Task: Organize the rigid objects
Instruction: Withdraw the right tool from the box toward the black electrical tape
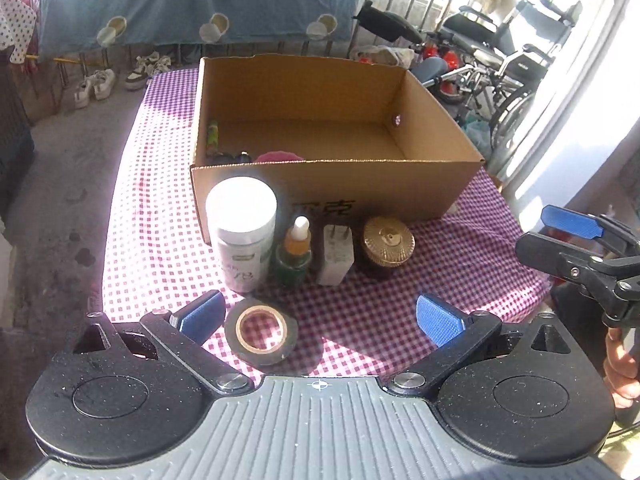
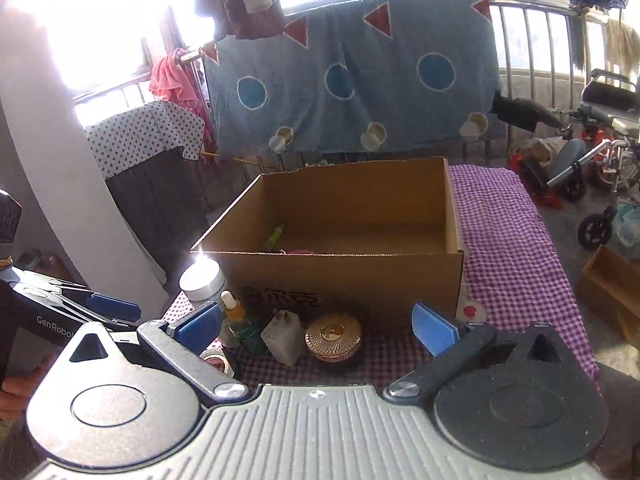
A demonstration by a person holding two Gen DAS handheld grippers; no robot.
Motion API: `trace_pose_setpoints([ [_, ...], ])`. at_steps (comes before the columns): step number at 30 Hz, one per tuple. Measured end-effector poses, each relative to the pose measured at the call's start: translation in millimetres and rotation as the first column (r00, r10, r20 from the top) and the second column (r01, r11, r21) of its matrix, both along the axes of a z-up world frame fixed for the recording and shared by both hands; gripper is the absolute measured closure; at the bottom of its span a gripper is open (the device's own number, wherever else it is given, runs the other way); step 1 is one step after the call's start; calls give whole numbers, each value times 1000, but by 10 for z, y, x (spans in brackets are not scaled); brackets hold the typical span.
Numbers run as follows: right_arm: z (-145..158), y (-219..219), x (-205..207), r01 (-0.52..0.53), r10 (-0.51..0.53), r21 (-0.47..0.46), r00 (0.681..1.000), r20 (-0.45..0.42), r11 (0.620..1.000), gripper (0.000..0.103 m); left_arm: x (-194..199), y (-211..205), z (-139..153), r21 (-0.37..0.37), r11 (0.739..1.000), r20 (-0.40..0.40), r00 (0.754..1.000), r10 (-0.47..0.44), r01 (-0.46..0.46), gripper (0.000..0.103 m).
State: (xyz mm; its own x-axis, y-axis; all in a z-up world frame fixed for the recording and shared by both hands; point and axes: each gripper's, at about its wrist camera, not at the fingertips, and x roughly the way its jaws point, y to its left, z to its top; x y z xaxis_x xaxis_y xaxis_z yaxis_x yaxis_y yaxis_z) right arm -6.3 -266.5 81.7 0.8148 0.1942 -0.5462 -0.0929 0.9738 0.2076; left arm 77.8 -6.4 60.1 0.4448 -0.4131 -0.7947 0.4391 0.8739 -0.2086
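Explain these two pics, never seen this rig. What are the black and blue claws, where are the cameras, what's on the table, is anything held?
No robot arm here: a person carries a hand-held two-finger gripper in each hand, with a fisheye camera on each looking forward along the fingers.

The left wrist view shows the left gripper at the bottom, with the right gripper at the right edge. The other view is from the right gripper.

On the checked tablecloth stands an open cardboard box with a few small things inside. In front of it stand a white jar, a dropper bottle, a white plug and a gold-lidded jar. A roll of black tape lies nearest.

Both grippers are open; nothing is held.
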Motion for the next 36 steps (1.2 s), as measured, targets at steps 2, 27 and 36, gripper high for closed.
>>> trace_pose_setpoints([
  [2, -26, 82, -80, 27, -27, -45, 1000, 7, 999, 0, -22, 96, -45, -21, 1000, -10, 1000, 23, -23, 1],
  [27, -326, 557, -148, -53, 56, -52, 997, 50, 997, 0, -223, 1144, -16, 116, 965, 340, 922, 184, -236, 1],
  [36, -631, 736, 153, -70, 70, -5, 996, -58, 998, 0, -351, 763, -661, 265, 964, 242, 969, -42, -25, 1],
])
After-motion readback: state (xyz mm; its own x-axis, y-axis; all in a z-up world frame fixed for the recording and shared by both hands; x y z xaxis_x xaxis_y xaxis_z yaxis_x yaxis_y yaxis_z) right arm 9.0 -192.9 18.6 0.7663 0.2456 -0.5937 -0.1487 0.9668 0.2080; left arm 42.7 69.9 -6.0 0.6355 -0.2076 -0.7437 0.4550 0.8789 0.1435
